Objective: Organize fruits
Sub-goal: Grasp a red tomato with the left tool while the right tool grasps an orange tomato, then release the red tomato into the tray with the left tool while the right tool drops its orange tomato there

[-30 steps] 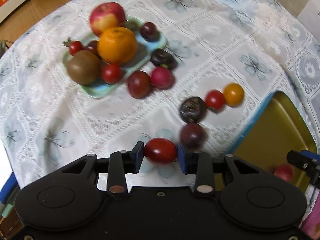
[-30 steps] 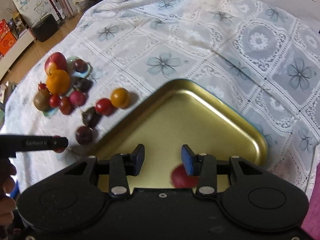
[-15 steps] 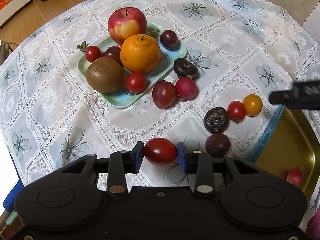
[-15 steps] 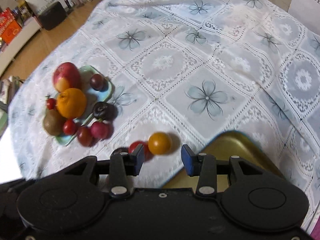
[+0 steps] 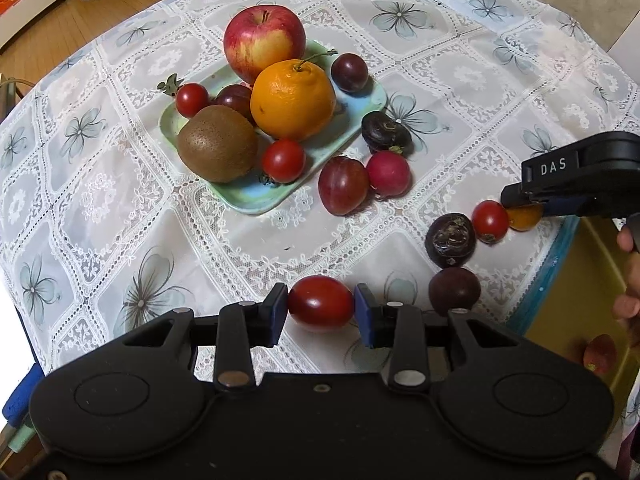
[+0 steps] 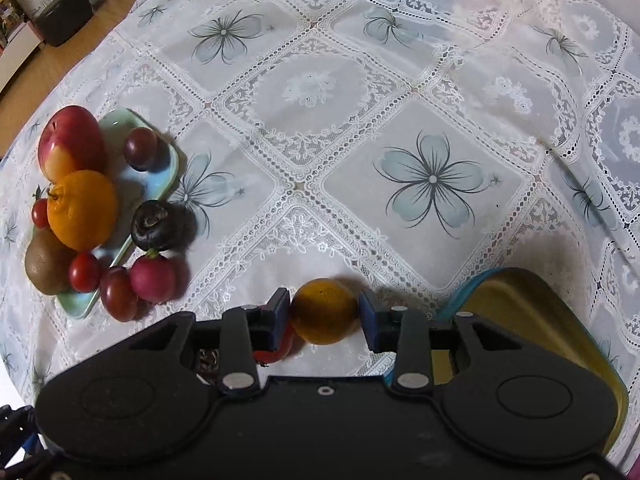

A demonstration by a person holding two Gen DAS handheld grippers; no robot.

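My left gripper (image 5: 321, 314) is shut on a red cherry tomato (image 5: 321, 309) above the lace tablecloth. My right gripper (image 6: 324, 314) is open, its jaws on either side of an orange cherry tomato (image 6: 324, 311) that lies on the cloth; it also shows in the left wrist view (image 5: 525, 218). A red tomato (image 5: 489, 221), a dark wrinkled fruit (image 5: 450, 240) and a dark plum (image 5: 454, 291) lie next to it. The gold tray (image 6: 532, 312) is at the right, with one red fruit (image 5: 599, 354) in it.
A green plate (image 5: 256, 200) holds an apple (image 5: 264, 40), an orange (image 5: 293, 99), a kiwi (image 5: 217, 143) and small red fruits. A plum (image 5: 343, 185), a radish (image 5: 388, 173) and a dark fruit (image 5: 386, 131) lie beside it.
My right gripper has moved left from over the gold tray, where it left a red fruit, to around the orange tomato. My left gripper has kept its hold on the red tomato.
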